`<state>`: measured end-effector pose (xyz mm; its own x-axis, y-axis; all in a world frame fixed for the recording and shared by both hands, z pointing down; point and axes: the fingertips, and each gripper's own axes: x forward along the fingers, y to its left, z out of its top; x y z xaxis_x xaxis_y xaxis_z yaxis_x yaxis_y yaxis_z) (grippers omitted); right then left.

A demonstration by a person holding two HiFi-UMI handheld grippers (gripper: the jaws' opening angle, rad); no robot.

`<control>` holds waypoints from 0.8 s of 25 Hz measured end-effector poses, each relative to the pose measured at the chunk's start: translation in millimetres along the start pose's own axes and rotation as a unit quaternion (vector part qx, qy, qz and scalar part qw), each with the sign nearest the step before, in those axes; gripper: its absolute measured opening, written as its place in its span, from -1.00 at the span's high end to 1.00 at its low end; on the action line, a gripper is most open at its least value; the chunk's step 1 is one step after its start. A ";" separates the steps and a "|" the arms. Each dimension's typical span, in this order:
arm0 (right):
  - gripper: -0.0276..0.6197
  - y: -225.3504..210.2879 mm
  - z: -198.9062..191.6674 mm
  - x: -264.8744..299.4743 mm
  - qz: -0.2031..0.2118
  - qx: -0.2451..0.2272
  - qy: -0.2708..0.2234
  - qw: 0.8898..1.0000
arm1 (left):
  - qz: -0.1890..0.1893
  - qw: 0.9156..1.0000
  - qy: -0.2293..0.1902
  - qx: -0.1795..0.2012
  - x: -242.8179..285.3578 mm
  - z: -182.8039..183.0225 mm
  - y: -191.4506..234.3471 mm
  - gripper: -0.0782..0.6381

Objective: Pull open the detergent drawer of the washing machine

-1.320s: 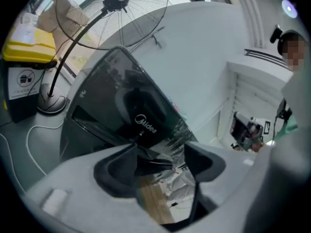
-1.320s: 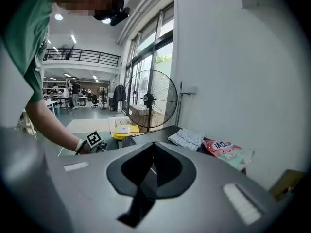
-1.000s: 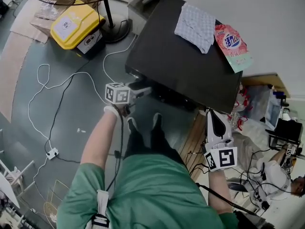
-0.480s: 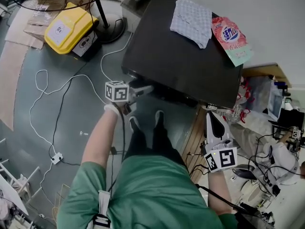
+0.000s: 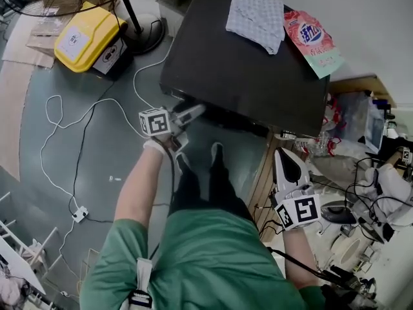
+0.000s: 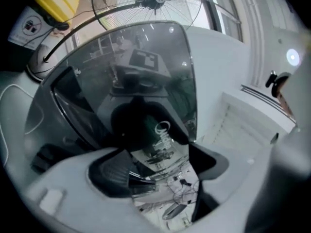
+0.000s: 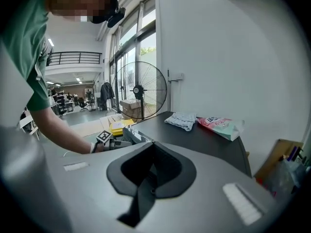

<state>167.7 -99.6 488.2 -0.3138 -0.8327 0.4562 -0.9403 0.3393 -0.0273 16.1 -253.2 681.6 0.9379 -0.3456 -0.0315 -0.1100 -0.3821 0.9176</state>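
Observation:
The washing machine has a black top, and its front faces the person. My left gripper is level at the front's upper left corner. In the left gripper view a glossy dark front panel fills the space ahead and mirrors the gripper. The left gripper is open; its jaws have just been opening, and the pads press on nothing. I cannot tell the drawer apart from this panel. My right gripper hangs at the machine's right corner. The right gripper is shut on nothing.
A folded cloth and a pink detergent bag lie on the machine's top. A yellow box and a fan stand sit on the floor at the left, with white cables trailing. Clutter crowds the right side.
The left gripper has rolled a little while staying at the machine's front corner. The right gripper has sunk slightly at the person's side.

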 end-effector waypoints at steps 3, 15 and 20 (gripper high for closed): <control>0.92 5.9 -3.3 0.3 0.011 0.000 0.003 1.000 | 0.002 1.000 -0.019 0.001 -1.1 -0.3 0.1 -0.23; 0.92 13.1 -12.5 -4.3 0.040 0.007 0.011 0.999 | -0.004 1.000 -0.011 0.021 -33.0 -35.1 -21.5 -0.07; 0.92 12.0 -10.4 1.0 0.044 0.021 0.004 0.999 | 0.006 1.000 -0.013 0.016 -55.1 -58.0 -31.8 -0.10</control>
<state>157.5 -91.8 497.7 -0.3949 -0.7967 0.4575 -0.9138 0.3922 -0.1058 -13.0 -172.4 677.2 0.9279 -0.3715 -0.0315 -0.1318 -0.4059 0.9044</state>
